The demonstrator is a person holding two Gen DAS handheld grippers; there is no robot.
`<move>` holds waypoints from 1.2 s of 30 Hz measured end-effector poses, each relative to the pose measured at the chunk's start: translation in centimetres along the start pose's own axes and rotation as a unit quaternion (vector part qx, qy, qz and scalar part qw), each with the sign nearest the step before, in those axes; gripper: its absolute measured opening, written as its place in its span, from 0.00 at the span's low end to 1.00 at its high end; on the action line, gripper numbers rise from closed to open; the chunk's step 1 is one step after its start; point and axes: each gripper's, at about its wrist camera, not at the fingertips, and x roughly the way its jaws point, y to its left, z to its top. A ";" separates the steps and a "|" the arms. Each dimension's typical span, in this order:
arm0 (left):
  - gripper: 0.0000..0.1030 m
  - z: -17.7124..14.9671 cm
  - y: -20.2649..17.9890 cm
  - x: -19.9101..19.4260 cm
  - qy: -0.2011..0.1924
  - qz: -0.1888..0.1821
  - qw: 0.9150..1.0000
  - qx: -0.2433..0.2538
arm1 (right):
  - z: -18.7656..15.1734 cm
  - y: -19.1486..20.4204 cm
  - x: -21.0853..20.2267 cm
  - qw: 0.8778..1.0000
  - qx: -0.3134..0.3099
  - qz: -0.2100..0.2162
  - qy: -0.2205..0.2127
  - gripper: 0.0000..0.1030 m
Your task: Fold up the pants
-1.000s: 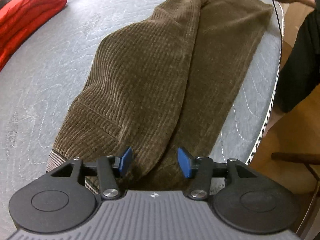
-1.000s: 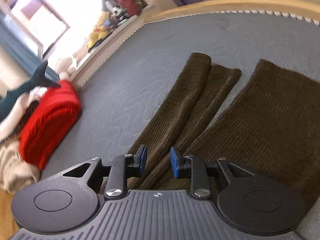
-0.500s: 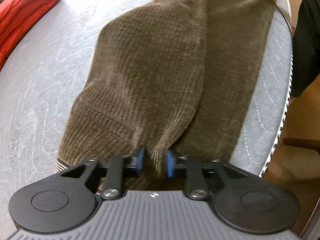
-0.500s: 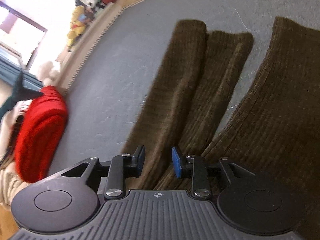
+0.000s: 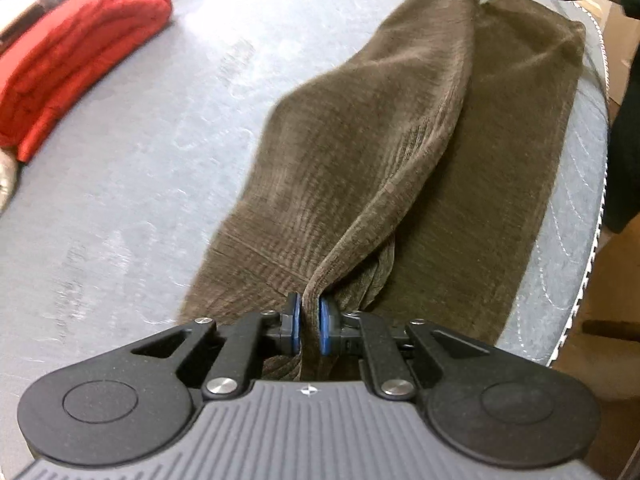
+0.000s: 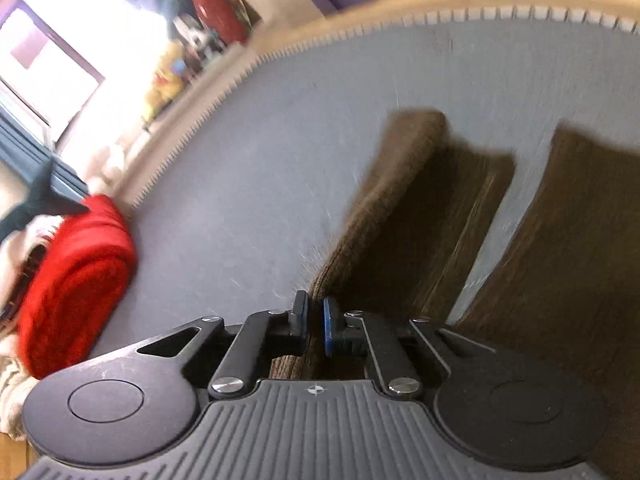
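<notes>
Pants point(image 5: 400, 152) on mattress point(image 5: 140, 180) stretch ahead of left gripper point(image 5: 310, 322); folded blanket point(image 5: 76, 56) far left.

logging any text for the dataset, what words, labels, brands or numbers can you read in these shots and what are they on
No readable text in either view.
Left hand-held gripper: only a small round crosshair mark on its grey body, no letters.
Right hand-held gripper: the same crosshair mark, no letters.
Brown pants: no tag or label showing.
Red folded cloth: no print visible.
Items on the far ledge: too blurred to read.
</notes>
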 end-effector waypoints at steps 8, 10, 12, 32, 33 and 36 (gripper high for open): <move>0.09 -2.9 -1.9 -1.6 0.005 0.012 0.999 0.038 | -1.8 -4.1 -16.0 0.992 -0.064 -0.068 -0.087 0.00; 0.09 -3.6 -2.9 -1.6 0.016 0.000 0.998 0.058 | -3.4 -7.5 -16.4 0.994 -0.047 -0.087 -0.040 0.00; 0.09 -4.1 -3.8 -1.2 0.041 -0.005 0.996 0.079 | -4.4 -10.8 -16.1 0.996 0.007 -0.091 0.003 0.00; 0.57 -10.2 4.6 -1.7 0.030 -0.081 0.812 -0.577 | -0.2 -14.6 -5.0 0.993 0.086 -0.068 0.033 0.35; 0.59 -10.1 4.9 -1.3 0.033 -0.076 0.811 -0.579 | -0.2 -14.9 -4.4 0.992 0.098 -0.065 0.038 0.35; 0.59 -9.6 5.6 -0.2 0.042 -0.069 0.805 -0.588 | 0.2 -15.6 -3.3 0.990 0.123 -0.053 0.040 0.35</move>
